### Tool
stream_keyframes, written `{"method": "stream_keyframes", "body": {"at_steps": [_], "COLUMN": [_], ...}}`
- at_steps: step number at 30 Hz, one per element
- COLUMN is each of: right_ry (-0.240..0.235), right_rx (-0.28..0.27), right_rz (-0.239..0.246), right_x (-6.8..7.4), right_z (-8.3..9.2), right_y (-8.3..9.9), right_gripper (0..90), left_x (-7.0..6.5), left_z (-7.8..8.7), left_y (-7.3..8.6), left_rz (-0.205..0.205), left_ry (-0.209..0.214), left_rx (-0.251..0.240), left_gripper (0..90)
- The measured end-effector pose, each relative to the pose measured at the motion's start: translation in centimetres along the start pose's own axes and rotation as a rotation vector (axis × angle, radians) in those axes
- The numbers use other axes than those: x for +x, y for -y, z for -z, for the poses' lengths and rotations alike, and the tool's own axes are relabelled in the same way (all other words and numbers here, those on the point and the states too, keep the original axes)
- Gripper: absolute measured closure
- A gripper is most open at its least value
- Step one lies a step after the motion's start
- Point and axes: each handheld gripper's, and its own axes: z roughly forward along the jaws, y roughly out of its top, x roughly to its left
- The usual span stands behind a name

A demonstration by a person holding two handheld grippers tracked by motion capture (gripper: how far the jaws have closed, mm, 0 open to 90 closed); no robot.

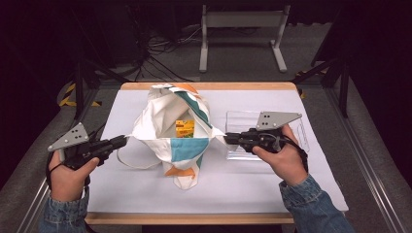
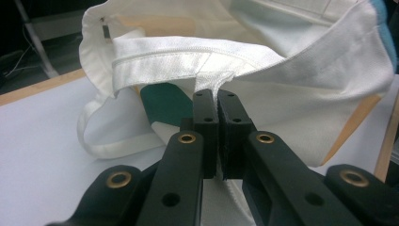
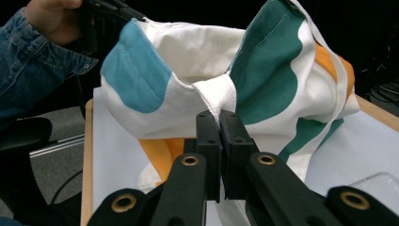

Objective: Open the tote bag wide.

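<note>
My cloth bag [image 1: 176,127] stands open between my tongs, a yellow box [image 1: 185,128] inside it. My left tongs [image 1: 122,141] and right tongs [image 1: 227,138] are each clamped tight on the bag's rim (opposite sides), with a clear tray [image 1: 239,119] under my right hand [image 1: 283,158].

cloth tote bag [image 1: 172,128]: white with teal, light blue and orange patches. stands mid-desk, mouth pulled open between opposite rim edges, walls slack and creased. yellow box [image 1: 185,128] inside, visible through the mouth. one white handle looped on desk at left.
</note>
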Motion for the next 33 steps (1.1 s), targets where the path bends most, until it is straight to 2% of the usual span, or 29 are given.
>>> {"method": "stream_keyframes", "body": {"at_steps": [12, 19, 23, 27, 33], "right_ry": [-0.015, -0.026, -0.033, -0.042, -0.055], "right_rx": [0.010, 0.017, 0.024, 0.045, 0.076], "right_rz": [-0.026, -0.051, -0.059, -0.073, -0.116], "right_x": [1.3, 1.8, 2.2, 2.5, 2.4], "right_z": [0.5, 0.9, 0.9, 0.5, 0.0], "right_y": [2.1, 3.1, 3.6, 4.7, 6.6], "right_gripper": [88.0, 88.2, 88.2, 88.2, 88.2], "left_x": [0.2, 0.1, 0.3, 0.5, 0.9], "left_z": [0.6, 0.8, 0.5, 0.3, -0.3], "left_y": [0.0, 0.0, 0.2, 0.4, 0.9], "left_rz": [-0.036, -0.060, -0.040, -0.041, -0.034], "left_ry": [-0.011, 0.005, 0.025, 0.037, 0.065], "left_rx": [0.016, 0.035, 0.061, 0.082, 0.121], "left_gripper": [87.5, 87.7, 87.7, 87.7, 87.6]}}
